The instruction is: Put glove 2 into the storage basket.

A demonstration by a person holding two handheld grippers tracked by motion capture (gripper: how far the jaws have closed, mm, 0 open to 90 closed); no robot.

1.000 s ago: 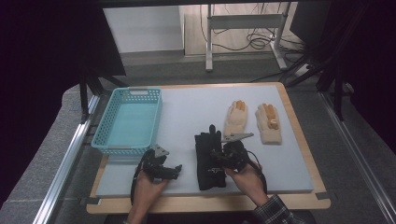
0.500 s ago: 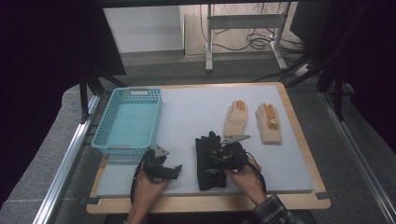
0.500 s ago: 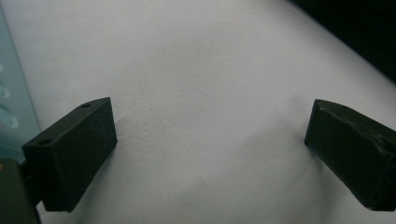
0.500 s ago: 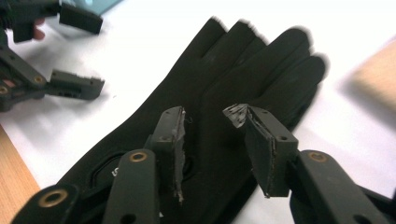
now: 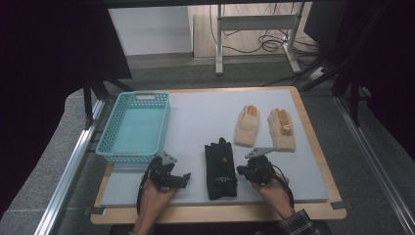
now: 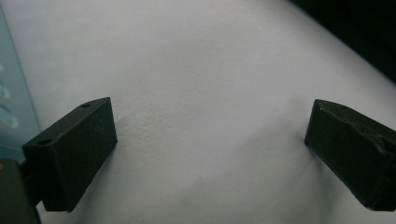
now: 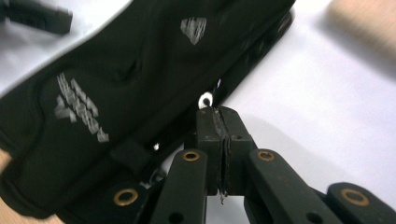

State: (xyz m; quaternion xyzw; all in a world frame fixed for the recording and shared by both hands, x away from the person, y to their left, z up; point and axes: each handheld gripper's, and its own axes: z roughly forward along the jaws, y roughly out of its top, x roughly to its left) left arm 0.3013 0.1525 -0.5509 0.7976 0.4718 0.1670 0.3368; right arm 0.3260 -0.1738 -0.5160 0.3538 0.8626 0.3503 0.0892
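Observation:
A black glove [image 5: 220,164] with white print lies flat on the grey mat [image 5: 205,110], fingers pointing away from the person. My right gripper [image 5: 242,170] rests on the mat just right of it. In the right gripper view its jaws are pressed together, tips [image 7: 217,114] at the edge of the black glove [image 7: 116,93], with nothing clearly between them. My left gripper [image 5: 186,176] sits on the mat left of the glove. It stands open [image 6: 210,135] over bare mat.
A turquoise basket [image 5: 108,147] stands at the left, its wall [image 6: 9,102] close to the left gripper. Two tan gloves [image 5: 247,126] [image 5: 281,129] lie at the back right, one showing as a blur [image 7: 364,23] in the right gripper view. The mat lies on a wooden board.
My right gripper has slid right, off the black glove and onto the mat beside it. The glove now lies fully uncovered. The left gripper has stayed put.

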